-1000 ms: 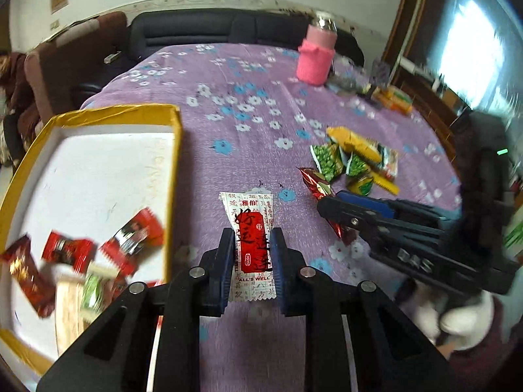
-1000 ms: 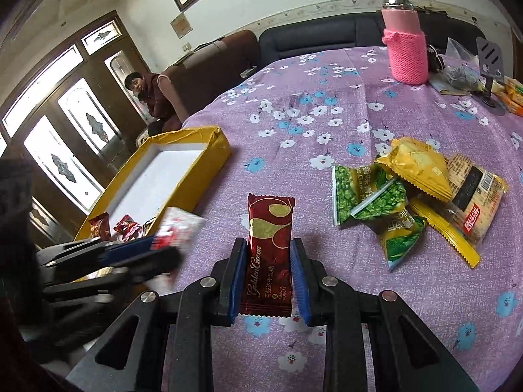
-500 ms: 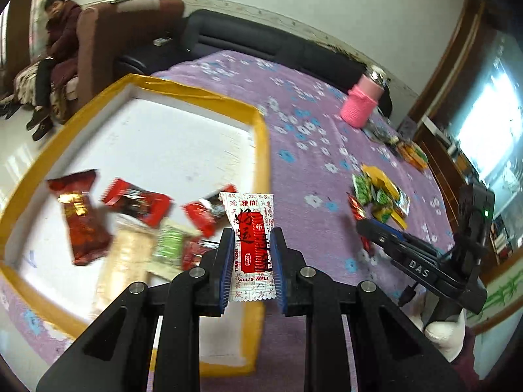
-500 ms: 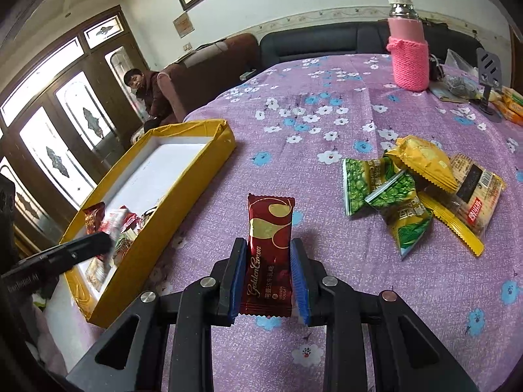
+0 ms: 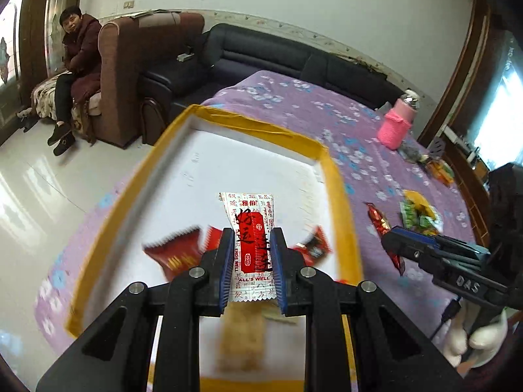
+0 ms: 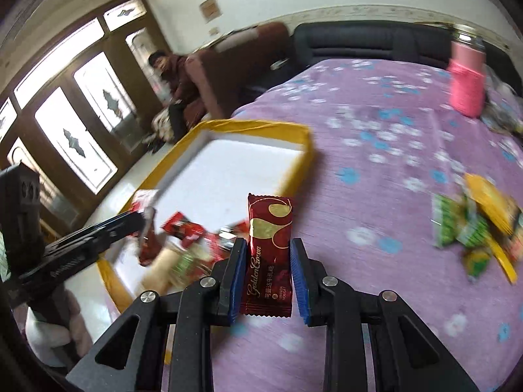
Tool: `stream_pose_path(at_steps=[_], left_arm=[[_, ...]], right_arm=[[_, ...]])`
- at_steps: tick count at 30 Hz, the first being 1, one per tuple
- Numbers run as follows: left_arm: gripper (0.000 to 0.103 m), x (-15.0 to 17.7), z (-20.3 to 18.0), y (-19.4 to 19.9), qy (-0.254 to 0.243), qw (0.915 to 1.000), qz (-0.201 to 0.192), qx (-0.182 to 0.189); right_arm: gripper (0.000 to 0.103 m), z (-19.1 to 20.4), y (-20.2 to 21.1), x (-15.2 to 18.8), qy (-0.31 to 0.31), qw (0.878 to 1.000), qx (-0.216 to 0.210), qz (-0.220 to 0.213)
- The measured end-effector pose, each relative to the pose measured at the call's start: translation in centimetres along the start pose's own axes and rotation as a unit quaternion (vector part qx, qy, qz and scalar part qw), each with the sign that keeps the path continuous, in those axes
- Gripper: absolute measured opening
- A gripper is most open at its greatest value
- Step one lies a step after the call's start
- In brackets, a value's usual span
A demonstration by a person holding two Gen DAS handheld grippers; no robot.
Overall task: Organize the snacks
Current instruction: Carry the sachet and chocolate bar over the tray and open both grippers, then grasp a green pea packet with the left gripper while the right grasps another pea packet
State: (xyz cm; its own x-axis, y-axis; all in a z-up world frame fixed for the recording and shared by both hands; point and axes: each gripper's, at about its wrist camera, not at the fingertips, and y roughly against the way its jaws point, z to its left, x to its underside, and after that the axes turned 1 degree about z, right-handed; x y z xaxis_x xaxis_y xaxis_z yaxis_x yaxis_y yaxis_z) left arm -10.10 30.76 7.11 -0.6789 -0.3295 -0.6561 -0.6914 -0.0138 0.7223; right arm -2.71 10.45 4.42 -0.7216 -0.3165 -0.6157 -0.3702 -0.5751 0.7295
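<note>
My left gripper (image 5: pixel 252 238) is shut on a white and red snack packet (image 5: pixel 251 238) and hangs over the white inside of the yellow-rimmed box (image 5: pixel 333 176). Several red, green and beige snacks (image 5: pixel 176 254) lie in the box's near end. My right gripper (image 6: pixel 267 251) is shut on a dark red Golden Crown candy bar (image 6: pixel 268 248), held above the purple cloth just right of the box (image 6: pixel 261 129). It shows from the side in the left wrist view as the right gripper (image 5: pixel 392 241). A loose pile of green and yellow snacks (image 6: pixel 474 225) lies on the cloth at the right.
A bottle in a pink knitted sleeve (image 6: pixel 465 81) stands at the table's far right by some clutter. The flowered purple tablecloth (image 6: pixel 376 163) covers the table. A person (image 5: pixel 76 62) sits on a brown armchair to the left; a dark sofa (image 5: pixel 261 55) lines the back.
Both grippers have swung left with their snacks. The left one went from over the cloth to above the box; the right one came up to the box's right rim.
</note>
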Motion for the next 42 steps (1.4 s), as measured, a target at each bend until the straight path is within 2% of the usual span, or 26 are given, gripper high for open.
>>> stream_pose_path(at_steps=[3,8,13,15,17,19,23,26,31,34,38,42], left_arm=[[0.02,-0.9,2.2,-1.8,0.019,0.9996,0.019,0.0],[0.021,-1.6,5.3,-3.6,0.065,0.9972,0.037,0.001],[0.036,-1.2,6.6,-2.9,0.094,0.9949,0.037,0.006],[0.043,-0.8,6.5,-2.1,0.094,0.9951,0.031,0.007],[0.055,-0.3,6.3,-1.2,0.096,0.995,0.026,0.005],[0.064,0.2,5.9,-0.2,0.101,0.9946,0.021,0.012],[0.073,1.7,4.4,1.8,0.115,0.9913,0.01,0.064],[0.073,2.4,2.6,2.8,0.114,0.9902,0.0,0.081],[0.073,3.3,-1.6,3.8,0.108,0.983,-0.006,0.149],[0.073,4.1,-5.2,4.4,0.089,0.9797,0.0,0.179],[0.073,5.7,-9.2,4.0,0.054,0.9816,0.014,0.182],[0.073,6.6,-11.1,2.8,0.035,0.9846,0.035,0.168]], right_arm=[[0.027,2.6,-2.9,-1.3,0.015,0.999,-0.005,0.027],[0.027,6.0,-7.5,-2.6,0.046,0.997,0.012,0.063],[0.031,7.0,-10.4,-3.5,0.053,0.995,0.024,0.08],[0.039,6.7,-10.1,-3.5,0.044,0.996,0.022,0.071],[0.043,6.2,-9.0,-3.2,0.035,0.998,0.016,0.056],[0.045,5.8,-7.8,-2.9,0.03,0.998,0.017,0.043],[0.051,4.1,-4.3,-1.5,0.026,0.999,0.02,0.013],[0.057,1.3,-1.2,0.0,0.007,1.0,0.028,-0.011],[0.057,-4.1,3.1,1.8,-0.042,0.998,0.044,-0.034],[0.057,-8.4,6.2,2.6,-0.079,0.992,0.075,-0.056],[0.058,-15.7,10.5,3.9,-0.149,0.978,0.117,-0.091],[0.06,-21.2,11.1,4.1,-0.189,0.965,0.16,-0.087]])
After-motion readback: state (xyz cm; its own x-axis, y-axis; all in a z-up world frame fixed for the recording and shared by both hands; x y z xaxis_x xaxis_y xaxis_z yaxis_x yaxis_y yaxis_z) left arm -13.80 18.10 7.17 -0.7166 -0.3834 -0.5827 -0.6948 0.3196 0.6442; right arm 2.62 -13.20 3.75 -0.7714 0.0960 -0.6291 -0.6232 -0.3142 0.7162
